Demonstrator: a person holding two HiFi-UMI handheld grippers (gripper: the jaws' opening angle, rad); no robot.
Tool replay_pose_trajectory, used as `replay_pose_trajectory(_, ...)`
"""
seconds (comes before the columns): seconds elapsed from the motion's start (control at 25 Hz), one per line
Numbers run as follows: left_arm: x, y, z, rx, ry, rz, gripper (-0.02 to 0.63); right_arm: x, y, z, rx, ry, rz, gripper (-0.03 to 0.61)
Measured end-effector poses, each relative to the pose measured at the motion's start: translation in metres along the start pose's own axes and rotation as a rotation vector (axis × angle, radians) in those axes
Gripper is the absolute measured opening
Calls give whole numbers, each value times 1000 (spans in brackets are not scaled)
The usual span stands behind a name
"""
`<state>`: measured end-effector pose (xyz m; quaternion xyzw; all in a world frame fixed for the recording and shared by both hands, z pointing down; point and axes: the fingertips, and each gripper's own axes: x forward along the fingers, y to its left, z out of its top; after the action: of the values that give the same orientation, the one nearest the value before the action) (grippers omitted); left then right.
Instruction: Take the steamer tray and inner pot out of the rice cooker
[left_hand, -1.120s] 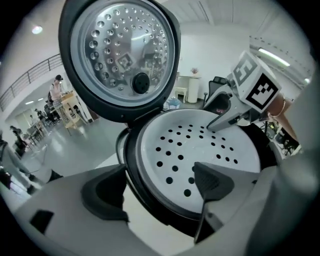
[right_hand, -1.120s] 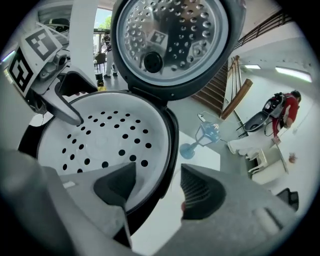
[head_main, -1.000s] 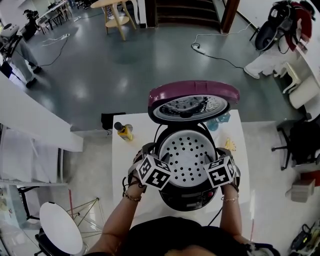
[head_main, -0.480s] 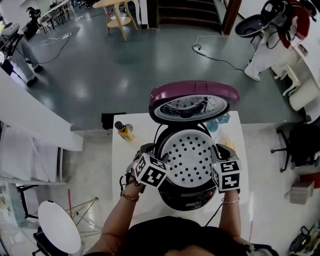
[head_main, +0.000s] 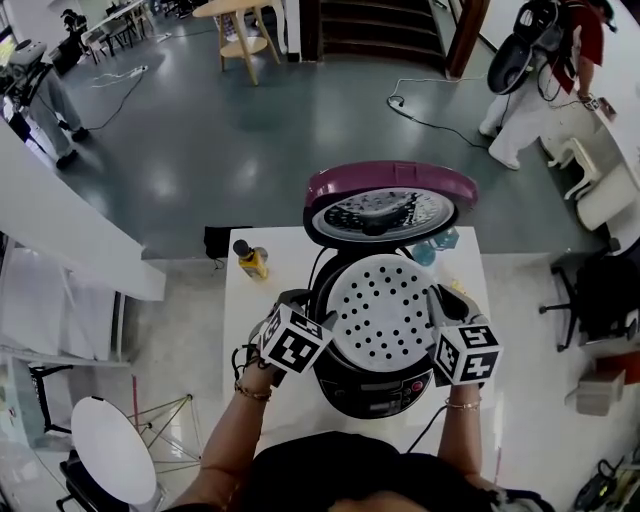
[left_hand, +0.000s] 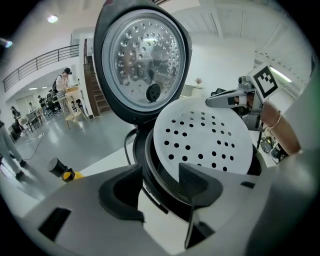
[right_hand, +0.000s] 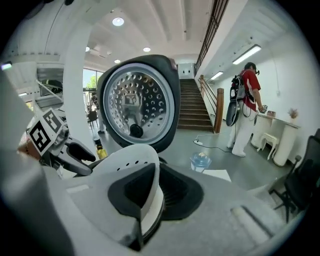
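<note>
Lifting the steamer tray (head_main: 383, 305), now tilted over the rice cooker (head_main: 375, 385): the right gripper (head_main: 447, 302), whose jaws have just been closing, pinches the tray's rim. The left gripper (head_main: 300, 302) stands half apart and grips nothing. Next the tray should rise clear and go toward the table (head_main: 238, 310) edge.

Steamer tray (head_main: 382, 308) hides inner pot in head view.

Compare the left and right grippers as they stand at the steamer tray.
The right gripper is clamped on the rim of the steamer tray, its jaws having just closed further; the left gripper has its jaws apart, gripping nothing. The right gripper holds the tray's raised side; the left gripper sits low by the rim of the rice cooker. Both flank the cooker, pointing inward.
</note>
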<state>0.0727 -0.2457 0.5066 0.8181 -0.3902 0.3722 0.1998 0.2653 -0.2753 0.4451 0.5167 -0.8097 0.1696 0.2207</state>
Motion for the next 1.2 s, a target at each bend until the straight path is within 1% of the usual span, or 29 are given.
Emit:
replay_pose_trajectory(0.16,-6,-5,6,-28,-34,-38,227,-8,2,9,23,-48,9,31)
replay_pose_trajectory(0.32,-18,-18,10,-76,-72,-116,225,-16,14,22,86,-110,78,31)
replay_pose_trajectory(0.36,-22,-19,12,-87,-89,-125,222,-18,18,26,99,-124,97,31)
replay_pose_trajectory(0.4,-27,-19,14,-97,-104,-124,202,-20,22,29,106,-135,110,31)
replay_pose_trajectory(0.64,-63,-3,6,-145,-159,-32,158,-32,55,46,80,-181,154,31)
replay_pose_trajectory(0.84,-104,15,-12,-211,-207,86,121,-43,99,65,22,-225,208,32)
replay_pose_trajectory(1.0,-149,35,-41,-286,-240,172,103,-45,150,75,-27,-245,288,32)
replay_pose_trajectory(1.2,-207,61,-94,-385,-247,275,91,-42,228,78,-58,-233,418,32)
